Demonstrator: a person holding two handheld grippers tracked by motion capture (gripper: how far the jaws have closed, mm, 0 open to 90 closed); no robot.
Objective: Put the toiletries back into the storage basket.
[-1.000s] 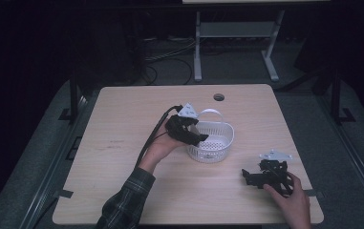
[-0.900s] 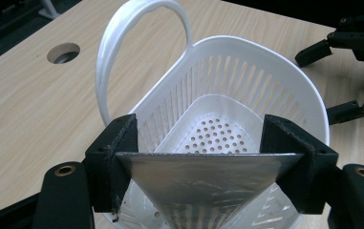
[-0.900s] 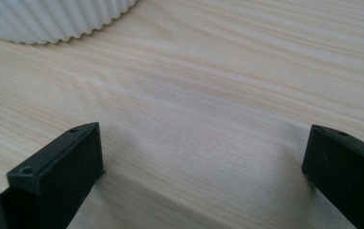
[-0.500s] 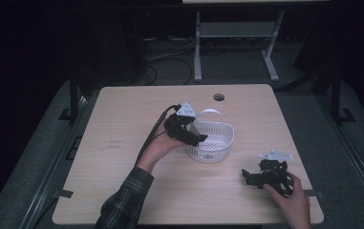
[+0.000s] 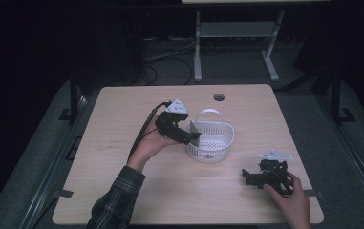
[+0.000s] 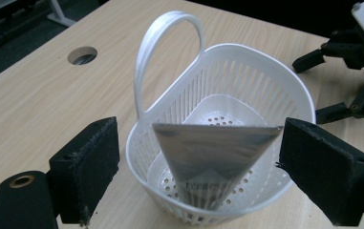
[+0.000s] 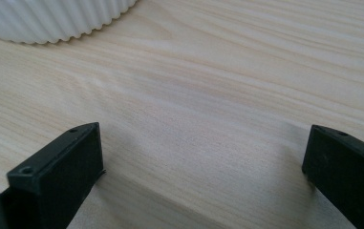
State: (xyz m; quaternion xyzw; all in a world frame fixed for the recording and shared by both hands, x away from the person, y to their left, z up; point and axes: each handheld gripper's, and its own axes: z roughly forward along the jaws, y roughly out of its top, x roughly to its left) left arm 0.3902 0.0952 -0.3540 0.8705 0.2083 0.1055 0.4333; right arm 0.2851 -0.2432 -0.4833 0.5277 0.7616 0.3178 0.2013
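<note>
A white slotted basket (image 5: 226,132) (image 6: 246,81) with an upright loop handle stands mid-table. Inside it a silver foil packet (image 5: 194,130) (image 6: 215,152) leans upright, its top edge level with the rim. My left gripper (image 5: 195,138) (image 6: 198,162) hovers at the basket's left rim. Its jaws have just been opening and stand wide on either side of the packet, with the pads off it. My right gripper (image 5: 247,176) (image 7: 203,167) rests open on the bare wood at the front right, nothing between its jaws.
A round cable hole (image 5: 219,97) (image 6: 82,55) sits near the table's far edge. The right gripper view catches the basket's ribbed wall (image 7: 50,19) at top left. Dark floor, cables and a metal stand (image 5: 232,43) lie beyond the table.
My left gripper has drawn back slightly to the left and up from the basket. The right hand and its gripper have stayed where they were.
</note>
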